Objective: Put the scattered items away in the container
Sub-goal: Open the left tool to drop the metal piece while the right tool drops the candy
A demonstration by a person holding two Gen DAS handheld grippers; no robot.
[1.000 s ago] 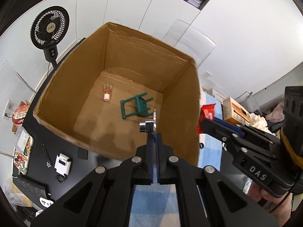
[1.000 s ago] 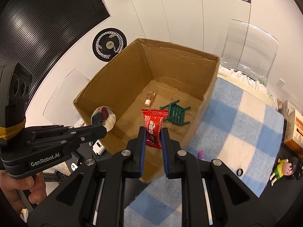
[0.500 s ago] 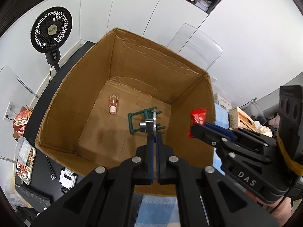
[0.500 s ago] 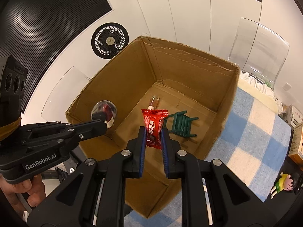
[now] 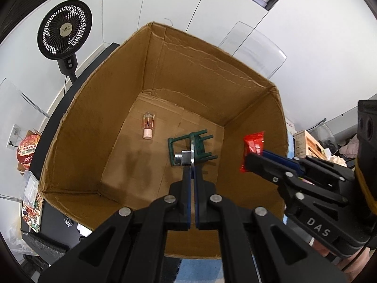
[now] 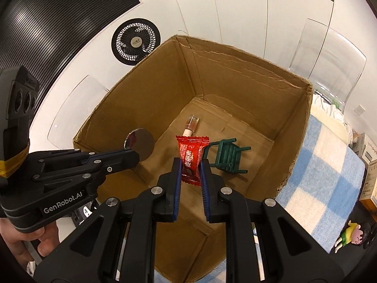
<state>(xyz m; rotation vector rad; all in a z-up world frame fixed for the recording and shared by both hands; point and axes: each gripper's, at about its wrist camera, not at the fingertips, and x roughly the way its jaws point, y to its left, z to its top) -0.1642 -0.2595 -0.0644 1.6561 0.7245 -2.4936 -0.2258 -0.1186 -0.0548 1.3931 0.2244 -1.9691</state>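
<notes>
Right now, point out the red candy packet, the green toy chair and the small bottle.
red candy packet (image 6: 191, 158), right wrist view, printed middle.
green toy chair (image 6: 227, 155), right wrist view, slatted seat.
small bottle (image 5: 148, 123), left wrist view, clear body.

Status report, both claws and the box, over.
Left claw shut on small round mirror. Right claw shut on red candy packet. Both above open cardboard box. Nothing blocking.

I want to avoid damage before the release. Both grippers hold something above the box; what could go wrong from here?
1. The round mirror in the left gripper may crack if dropped onto the green toy chair on the cardboard box floor.
2. The red candy packet, held by the right gripper, might land on the small bottle.
</notes>
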